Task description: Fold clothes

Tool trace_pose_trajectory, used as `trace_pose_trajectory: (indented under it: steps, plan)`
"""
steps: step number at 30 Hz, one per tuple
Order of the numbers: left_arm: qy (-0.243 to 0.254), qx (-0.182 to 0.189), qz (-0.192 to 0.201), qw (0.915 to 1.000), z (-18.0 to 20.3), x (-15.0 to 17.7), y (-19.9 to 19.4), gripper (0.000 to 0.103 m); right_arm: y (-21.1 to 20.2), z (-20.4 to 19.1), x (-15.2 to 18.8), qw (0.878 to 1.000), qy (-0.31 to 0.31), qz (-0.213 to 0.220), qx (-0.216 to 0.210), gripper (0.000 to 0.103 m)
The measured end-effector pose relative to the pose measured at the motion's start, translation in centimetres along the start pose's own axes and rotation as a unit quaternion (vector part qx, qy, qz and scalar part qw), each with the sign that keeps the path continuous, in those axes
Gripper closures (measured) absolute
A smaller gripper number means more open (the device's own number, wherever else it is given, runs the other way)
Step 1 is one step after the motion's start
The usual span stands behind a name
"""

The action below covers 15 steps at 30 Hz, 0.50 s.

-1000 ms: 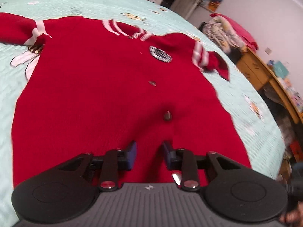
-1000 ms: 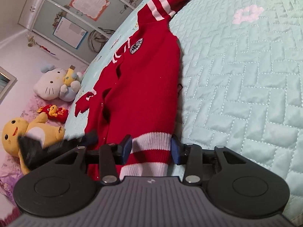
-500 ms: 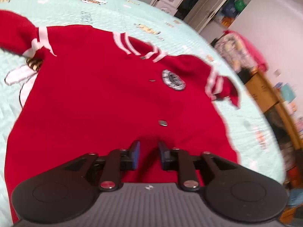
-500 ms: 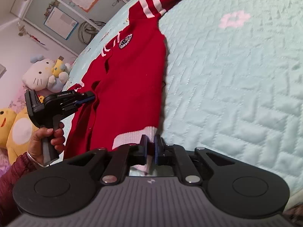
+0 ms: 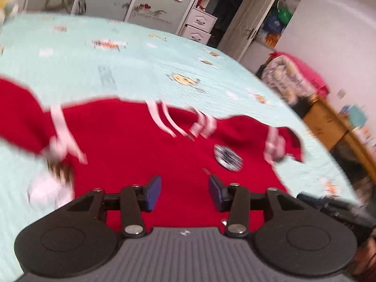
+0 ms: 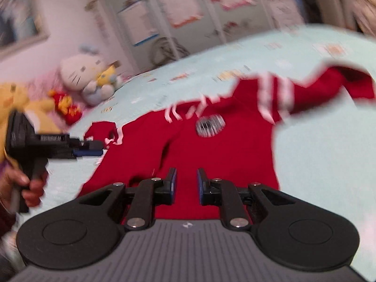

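Across the pale green quilted bedspread (image 5: 131,70) the red cardigan (image 5: 141,145) lies spread flat, its front up, with white stripes at the collar and on the sleeves and a round badge (image 5: 228,157) on the chest. Both views are blurred by motion.

Around the bed, the left wrist view shows a white chest of drawers (image 5: 199,27) beside a dark doorway, a heap of patterned bedding (image 5: 291,80) at the far right, and a wooden desk (image 5: 333,127) close to the bed's edge. None of these touch the garment.

From the right wrist view come things the other does not show: a white cat plush (image 6: 82,70) and a yellow plush (image 6: 18,103) at the head of the bed, well apart from the cardigan. It also shows the left gripper (image 6: 88,148) from the side, held in a hand (image 6: 25,183) over the bed's edge just beside one red sleeve.

Left gripper (image 5: 185,193) jaws have just been opening; they stand apart above the red cloth with nothing between them. Right gripper (image 6: 186,184) jaws have also just been opening and show a narrow gap, clear of the cloth; nothing is pinched there.
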State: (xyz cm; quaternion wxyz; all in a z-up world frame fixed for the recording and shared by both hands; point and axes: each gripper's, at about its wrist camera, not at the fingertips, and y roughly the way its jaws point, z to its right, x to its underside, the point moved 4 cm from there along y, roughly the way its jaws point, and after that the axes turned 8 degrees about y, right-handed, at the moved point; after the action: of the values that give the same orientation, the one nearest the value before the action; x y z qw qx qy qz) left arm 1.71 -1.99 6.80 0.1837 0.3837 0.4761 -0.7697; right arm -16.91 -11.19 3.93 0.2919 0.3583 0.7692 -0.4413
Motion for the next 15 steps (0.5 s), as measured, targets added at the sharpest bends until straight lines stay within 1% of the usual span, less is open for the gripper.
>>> trace_pose_trajectory:
  steps: [1, 2, 5, 6, 7, 9, 10, 12, 13, 14, 15]
  plan:
    - [0.006, -0.013, 0.0, 0.9999, -0.5, -0.8, 1.1, 0.052, 1.9, -0.1, -1.2, 1.0, -0.017, 0.001, 0.001, 0.084]
    - [0.01, -0.026, 0.0, 0.9996, -0.9, -1.8, 2.4, 0.051, 3.7, -0.1, -2.3, 1.0, -0.025, 0.001, 0.001, 0.08]
    - [0.039, -0.053, -0.004, 0.9978, -1.9, -4.5, 6.2, 0.049, 8.6, 0.5, -5.6, 0.999, -0.032, 0.004, 0.011, 0.071]
    - [0.051, -0.066, -0.002, 0.9965, -2.4, -5.4, 7.2, 0.049, 10.1, 0.8, -6.7, 0.999, -0.037, 0.006, 0.016, 0.069]
    - [0.064, -0.079, -0.001, 0.9948, -2.8, -6.3, 8.3, 0.049, 11.5, 1.1, -7.8, 0.999, -0.045, 0.008, 0.022, 0.067]
    - [0.088, -0.099, 0.002, 0.9911, -3.5, -8.0, 10.0, 0.047, 14.1, 1.6, -10.0, 0.997, -0.064, 0.013, 0.035, 0.066]
    - [0.1, -0.107, 0.003, 0.9893, -3.8, -8.8, 10.7, 0.047, 15.2, 1.8, -10.9, 0.996, -0.077, 0.013, 0.042, 0.064]
    - [0.126, -0.12, 0.001, 0.9847, -4.3, -10.2, 12.1, 0.043, 17.1, 2.5, -12.7, 0.993, -0.102, 0.011, 0.062, 0.063]
    - [0.137, -0.131, -0.004, 0.9818, -4.7, -10.6, 12.8, 0.04, 18.0, 2.8, -13.6, 0.991, -0.115, 0.01, 0.073, 0.061]
    - [0.142, -0.142, -0.014, 0.9796, -5.4, -11.0, 13.5, 0.039, 18.9, 3.2, -14.3, 0.989, -0.127, 0.005, 0.082, 0.057]
    - [0.146, -0.152, -0.025, 0.9772, -6.1, -11.3, 14.2, 0.039, 19.7, 3.7, -14.9, 0.986, -0.135, 0.0, 0.093, 0.055]
